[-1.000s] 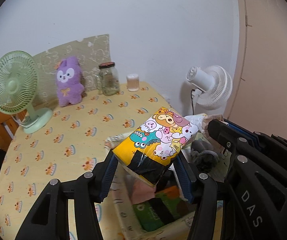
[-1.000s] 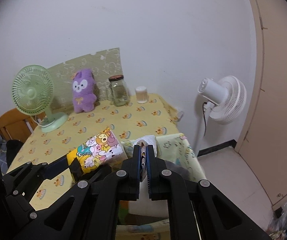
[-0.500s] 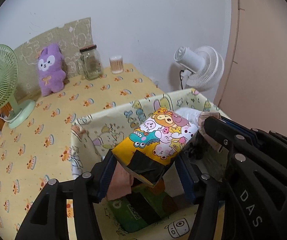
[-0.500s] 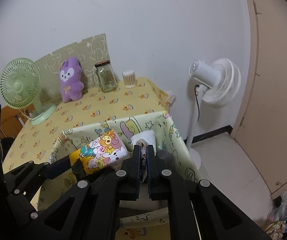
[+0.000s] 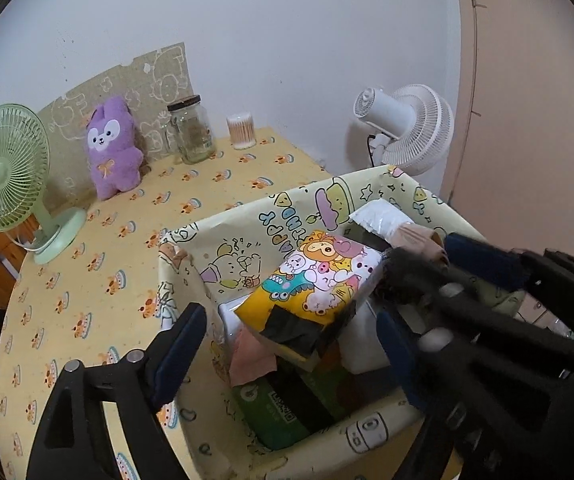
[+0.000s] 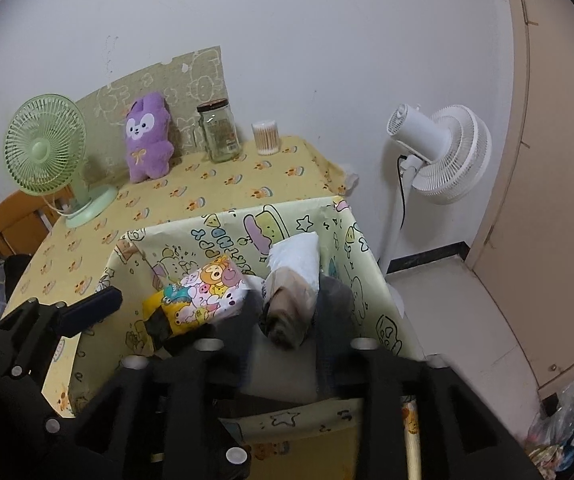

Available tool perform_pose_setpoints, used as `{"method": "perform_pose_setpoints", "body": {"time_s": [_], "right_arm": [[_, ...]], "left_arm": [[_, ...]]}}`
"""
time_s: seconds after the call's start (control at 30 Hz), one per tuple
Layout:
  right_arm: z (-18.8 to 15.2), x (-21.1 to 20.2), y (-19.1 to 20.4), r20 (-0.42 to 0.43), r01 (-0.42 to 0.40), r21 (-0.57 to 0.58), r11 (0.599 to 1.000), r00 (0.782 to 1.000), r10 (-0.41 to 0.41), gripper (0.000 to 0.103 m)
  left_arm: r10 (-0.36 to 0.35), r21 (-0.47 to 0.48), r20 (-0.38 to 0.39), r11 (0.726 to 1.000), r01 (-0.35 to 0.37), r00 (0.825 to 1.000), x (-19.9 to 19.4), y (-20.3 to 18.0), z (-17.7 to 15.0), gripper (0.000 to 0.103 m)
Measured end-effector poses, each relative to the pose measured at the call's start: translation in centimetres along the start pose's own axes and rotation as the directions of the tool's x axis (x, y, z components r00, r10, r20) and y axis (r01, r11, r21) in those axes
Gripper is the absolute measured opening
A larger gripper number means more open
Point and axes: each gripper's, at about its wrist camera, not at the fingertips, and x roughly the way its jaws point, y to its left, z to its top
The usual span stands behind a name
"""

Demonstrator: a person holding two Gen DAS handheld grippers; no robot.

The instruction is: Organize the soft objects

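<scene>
A yellow cartoon-print tissue pack (image 5: 319, 280) lies inside the pale yellow cartoon storage bin (image 5: 223, 236), on a green pack (image 5: 283, 408) and a pink cloth (image 5: 251, 356). My left gripper (image 5: 287, 344) is open, its fingers on either side of the tissue pack and apart from it. My right gripper (image 6: 283, 320) is open over the bin (image 6: 371, 280), with a white and beige bagged roll (image 6: 291, 284) between its fingers. The tissue pack (image 6: 199, 296) lies to the left of the roll. A purple plush bunny (image 5: 113, 148) stands at the back of the table.
A green desk fan (image 5: 11, 176) stands on the table's left. A glass jar (image 5: 191, 128) and a cotton swab cup (image 5: 241, 130) stand by the wall. A white floor fan (image 6: 439, 152) stands right of the table, near a beige door (image 6: 559, 160).
Both grippers moved over the bin and opened. The left let go of the tissue pack, now lying in the bin. The right, shut before, let go of the bagged roll.
</scene>
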Motion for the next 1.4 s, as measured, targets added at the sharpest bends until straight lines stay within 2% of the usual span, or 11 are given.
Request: {"method": "perform_pose_setpoints", "body": {"time_s": [0.07, 0.17, 0.4, 0.6, 0.97, 1.4], "right_arm": [[-0.2, -0.5, 0.0, 0.020, -0.003, 0.008, 1.000, 1.000, 0.002, 0.066], [-0.4, -1.0, 0.2, 0.020, -0.004, 0.005, 1.000, 1.000, 0.004, 0.067], [-0.6, -2.2, 0.6, 0.030, 0.010, 0.010, 1.000, 0.999, -0.010, 0.081], [-1.0, -3.7, 1.5, 0.064, 0.031, 0.002, 1.000, 0.997, -0.031, 0.088], [-0.9, -6.3, 4.6, 0.121, 0.028, -0.028, 0.999, 0.992, -0.025, 0.090], [-1.3, -9.4, 9.6, 0.181, -0.019, -0.084, 0.996, 0.983, 0.034, 0.091]], "left_arm": [[-0.011, -0.001, -0.002, 1.000, 0.011, 1.000, -0.3, 0.1, -0.1, 0.093], [-0.005, -0.001, 0.004, 1.000, 0.005, 1.000, -0.8, 0.2, -0.4, 0.093], [-0.018, 0.000, 0.030, 1.000, 0.018, 0.999, -2.2, 0.3, -0.8, 0.097], [-0.010, -0.011, 0.048, 1.000, 0.010, 0.999, -3.3, 1.0, -1.3, 0.099], [0.046, -0.075, 0.103, 0.996, -0.038, 0.994, -6.4, 4.3, -2.4, 0.100], [0.146, -0.156, 0.173, 0.981, -0.119, 0.974, -11.2, 9.0, -4.7, 0.102]]}}
